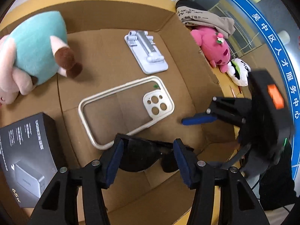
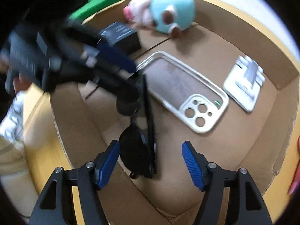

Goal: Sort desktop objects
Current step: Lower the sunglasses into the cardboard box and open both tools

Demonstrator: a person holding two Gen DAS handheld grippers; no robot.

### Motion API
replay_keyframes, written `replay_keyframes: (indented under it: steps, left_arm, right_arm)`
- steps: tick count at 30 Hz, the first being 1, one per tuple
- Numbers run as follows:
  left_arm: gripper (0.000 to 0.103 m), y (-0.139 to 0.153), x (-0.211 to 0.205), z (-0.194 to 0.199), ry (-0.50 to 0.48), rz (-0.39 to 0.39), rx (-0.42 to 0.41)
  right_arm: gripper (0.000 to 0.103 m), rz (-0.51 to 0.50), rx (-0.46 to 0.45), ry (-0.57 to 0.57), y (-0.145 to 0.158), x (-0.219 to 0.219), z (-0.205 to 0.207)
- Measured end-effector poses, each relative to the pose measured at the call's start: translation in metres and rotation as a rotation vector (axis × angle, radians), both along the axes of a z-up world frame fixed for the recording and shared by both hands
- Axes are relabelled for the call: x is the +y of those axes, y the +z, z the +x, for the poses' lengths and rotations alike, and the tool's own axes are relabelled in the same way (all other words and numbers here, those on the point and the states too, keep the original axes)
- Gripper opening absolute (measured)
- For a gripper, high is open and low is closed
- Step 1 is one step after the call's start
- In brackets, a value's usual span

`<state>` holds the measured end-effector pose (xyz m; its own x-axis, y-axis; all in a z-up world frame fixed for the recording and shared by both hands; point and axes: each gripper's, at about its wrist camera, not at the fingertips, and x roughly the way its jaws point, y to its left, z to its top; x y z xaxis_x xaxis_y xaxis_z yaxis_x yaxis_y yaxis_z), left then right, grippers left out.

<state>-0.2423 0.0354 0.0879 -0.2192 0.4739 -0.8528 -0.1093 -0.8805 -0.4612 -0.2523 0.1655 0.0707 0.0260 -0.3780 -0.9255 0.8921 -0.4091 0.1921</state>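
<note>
Inside the brown cardboard box (image 1: 116,60), the black round-lens sunglasses (image 1: 142,155) lie beside the cream clear phone case (image 1: 125,108). The left tongs (image 1: 148,159) stand spread around the sunglasses. The right tongs (image 2: 151,161) are released above them.

Outside the box: pink plush toy (image 1: 215,46), white plush (image 1: 239,72), folded printed garment (image 1: 204,16), blue lettered wall band (image 1: 277,43) behind.
</note>
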Motion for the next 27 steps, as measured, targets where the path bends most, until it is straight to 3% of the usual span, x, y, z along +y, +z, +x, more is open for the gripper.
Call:
replay_keyframes:
  steps: [6,12,14,16,21,24,27]
  left_arm:
    - [0.058,-0.015,-0.011,0.004,0.029,0.000,-0.069]
    - [0.062,-0.024,-0.015,-0.008,0.074,0.037,-0.122]
    - [0.062,-0.027,-0.022,-0.015,0.111,0.060,-0.126]
    - [0.062,-0.023,-0.027,-0.017,0.140,0.027,-0.108]
    - [0.067,-0.007,-0.024,-0.005,0.090,-0.015,-0.061]
    - [0.070,-0.017,-0.025,-0.006,0.112,-0.048,-0.095]
    - [0.070,-0.018,-0.021,-0.011,0.127,-0.073,-0.084]
  right_arm:
    - [0.068,-0.044,-0.167,-0.212,-0.007,0.004,-0.045]
    - [0.068,-0.022,-0.113,-0.360,-0.019,-0.001,-0.054]
    - [0.068,-0.059,-0.080,-0.410,-0.013,0.007,-0.059]
    - [0.068,-0.087,-0.054,-0.437,-0.005,0.015,-0.057]
    - [0.070,-0.060,-0.030,-0.368,0.004,-0.003,-0.022]
    - [0.070,-0.012,-0.014,-0.247,0.003,-0.021,0.005]
    - [0.070,0.036,0.004,-0.212,-0.008,-0.036,0.014]
